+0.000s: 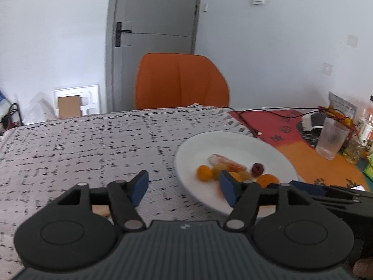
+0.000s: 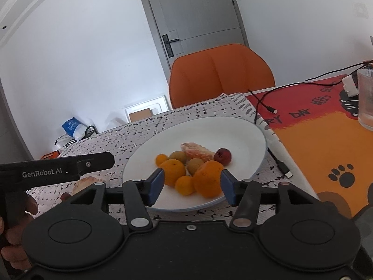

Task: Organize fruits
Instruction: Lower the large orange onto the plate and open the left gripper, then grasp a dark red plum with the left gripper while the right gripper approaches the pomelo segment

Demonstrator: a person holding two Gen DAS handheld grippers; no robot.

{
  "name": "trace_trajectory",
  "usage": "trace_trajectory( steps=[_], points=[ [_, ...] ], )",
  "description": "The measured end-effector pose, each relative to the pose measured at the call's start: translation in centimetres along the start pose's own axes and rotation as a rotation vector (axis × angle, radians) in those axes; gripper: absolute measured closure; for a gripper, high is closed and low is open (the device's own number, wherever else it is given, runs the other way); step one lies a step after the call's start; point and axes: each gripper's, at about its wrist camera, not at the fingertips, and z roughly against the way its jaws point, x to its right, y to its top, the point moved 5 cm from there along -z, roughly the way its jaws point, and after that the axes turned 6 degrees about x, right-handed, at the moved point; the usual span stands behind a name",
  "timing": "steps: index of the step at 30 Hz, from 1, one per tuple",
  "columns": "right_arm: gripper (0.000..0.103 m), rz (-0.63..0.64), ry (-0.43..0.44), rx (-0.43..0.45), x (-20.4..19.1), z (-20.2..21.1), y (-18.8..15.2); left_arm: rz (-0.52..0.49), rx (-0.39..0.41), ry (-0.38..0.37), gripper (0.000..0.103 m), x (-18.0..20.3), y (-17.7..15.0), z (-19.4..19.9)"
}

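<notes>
The white plate (image 2: 254, 137) on the speckled grey tablecloth (image 1: 81, 144) serves as the landmark. Nearest, the right gripper (image 2: 191, 190) hovers over the plate's near rim, pointing forward and a little downward, its blue pads (image 2: 156, 184) standing apart with nothing pressed between them; the large orange (image 2: 208, 178) and a small orange (image 2: 184, 185) lie in the gap but clear of the pads. The left gripper (image 1: 184, 187) hangs to the left of the plate, tilted downward in the same manner, its jaws spread wide and empty, the right-hand pad over the plate's left edge. In the right wrist view its black body, marked GenRobot.AI, reaches in from the left, and a hand (image 2: 16, 233) grips the handle at the lower left corner. A pale, rounded piece (image 2: 87, 183) lies on the cloth left of the plate, beneath that gripper; what it is cannot be told. On the plate the fruits are heaped near the middle: another orange (image 2: 172, 171), a small one (image 2: 161, 159), two greenish-brown round fruits (image 2: 178, 155), a peeled pinkish segment (image 2: 197, 151) and a dark red fruit (image 2: 222, 155) on the right. Right of the plate lies an orange and red mat (image 2: 326, 144) with black cables (image 2: 265, 98) and a ribbed glass (image 2: 366, 98). Beyond the plate, past the table's far edge, stands an orange chair (image 2: 221, 74), and behind it a grey door (image 2: 198, 16).
</notes>
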Motion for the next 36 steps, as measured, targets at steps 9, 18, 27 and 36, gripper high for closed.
trace_trajectory(
  steps=[9,18,27,36],
  points=[
    [0.034,-0.008,0.039,-0.012,-1.8,-0.4,0.0,0.019,0.015,0.100,0.020,-3.4,0.0,2.0],
    [0.012,0.003,0.082,-0.007,-4.2,-0.8,-0.3,0.013,0.021,0.163,0.013,-6.2,-0.4,3.9],
    [0.002,0.015,0.134,-0.008,-6.9,-1.8,-0.4,0.044,0.022,0.211,0.008,-9.2,-0.9,5.4],
    [0.002,0.050,0.152,-0.029,-8.6,-2.7,-0.6,0.097,0.016,0.221,0.009,-11.4,-1.7,5.6]
  ],
)
